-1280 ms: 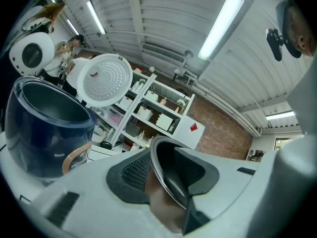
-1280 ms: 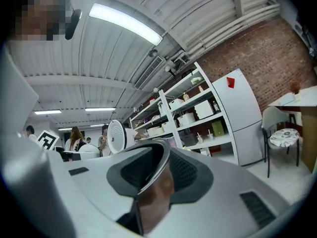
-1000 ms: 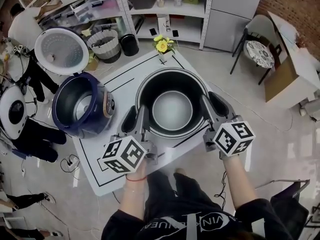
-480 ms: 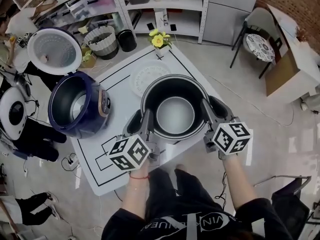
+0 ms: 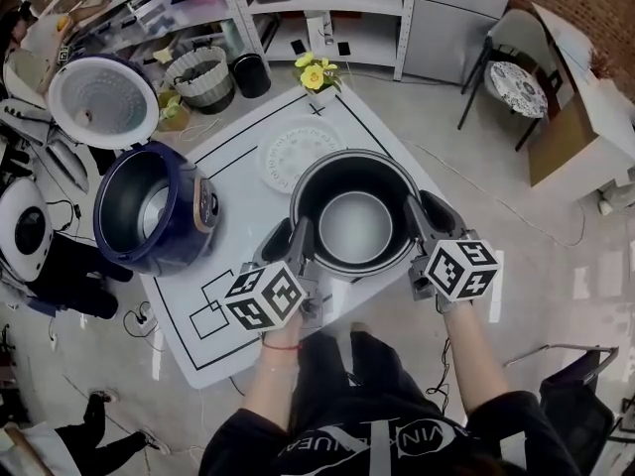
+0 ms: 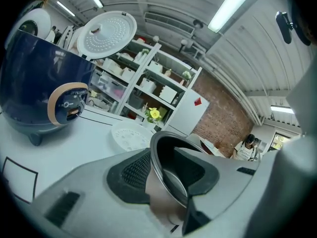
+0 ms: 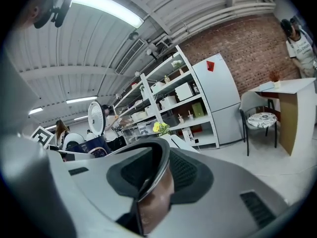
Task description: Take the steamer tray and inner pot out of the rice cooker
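Gripping the inner pot [image 5: 355,216] from opposite sides, the two grippers pinch its rim between them. The left gripper [image 5: 291,244] has its jaws closed on the left edge of the rim, one dark pad inside the wall and one outside, apart only by the thickness of the metal, as the left gripper view shows. The right gripper [image 5: 425,221] clamps the right edge in the same way, and its own view shows the rim running up between its pads. The pot sits upright and level over the near part of the white table [image 5: 198,315], dark inside with a pale silvery bottom; whether its base touches the tabletop cannot be told. Just beyond the pot, flat on the table, lies the white perforated steamer tray [image 5: 288,147], partly covered by the pot's far rim in the head view. To the left, well apart from the pot, the navy rice cooker [image 5: 149,206] stands on the table with its lid [image 5: 102,100] swung up and its cavity open. A small pot of yellow flowers [image 5: 313,72] stands at the far corner of the table, with white shelves [image 5: 327,13] behind it
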### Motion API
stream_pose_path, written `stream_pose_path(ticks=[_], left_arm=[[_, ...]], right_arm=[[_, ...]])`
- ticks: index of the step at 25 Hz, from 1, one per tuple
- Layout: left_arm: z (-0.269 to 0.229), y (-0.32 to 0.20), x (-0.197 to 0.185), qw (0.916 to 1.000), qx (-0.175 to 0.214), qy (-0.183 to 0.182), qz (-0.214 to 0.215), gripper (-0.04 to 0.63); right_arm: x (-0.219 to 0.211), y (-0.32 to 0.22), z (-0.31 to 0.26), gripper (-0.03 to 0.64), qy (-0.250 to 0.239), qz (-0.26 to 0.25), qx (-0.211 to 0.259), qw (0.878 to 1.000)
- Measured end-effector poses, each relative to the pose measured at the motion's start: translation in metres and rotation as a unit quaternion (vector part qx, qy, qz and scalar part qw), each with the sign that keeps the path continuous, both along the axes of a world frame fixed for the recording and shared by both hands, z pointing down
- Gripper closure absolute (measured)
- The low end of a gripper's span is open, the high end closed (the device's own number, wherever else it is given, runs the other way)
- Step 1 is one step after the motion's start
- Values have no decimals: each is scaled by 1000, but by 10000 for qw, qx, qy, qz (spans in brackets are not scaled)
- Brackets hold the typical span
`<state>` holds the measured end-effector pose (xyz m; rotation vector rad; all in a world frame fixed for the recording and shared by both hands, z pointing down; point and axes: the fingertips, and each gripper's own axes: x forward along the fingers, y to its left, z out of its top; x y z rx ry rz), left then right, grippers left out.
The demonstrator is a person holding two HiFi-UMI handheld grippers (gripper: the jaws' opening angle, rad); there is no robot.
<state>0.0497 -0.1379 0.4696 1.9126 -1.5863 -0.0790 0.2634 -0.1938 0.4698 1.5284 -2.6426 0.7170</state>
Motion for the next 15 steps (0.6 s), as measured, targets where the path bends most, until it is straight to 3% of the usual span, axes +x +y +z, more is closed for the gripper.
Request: stream_pose_path(ticks=[10, 15], left_arm=[[1, -4, 3, 9998, -22, -140, 120, 465], [2, -5, 2, 9981, 280, -441, 315, 465]], right_arm=[[4, -1, 4, 517, 136, -17, 15, 9999], [3, -1, 4, 515, 334, -116, 207, 9992]])
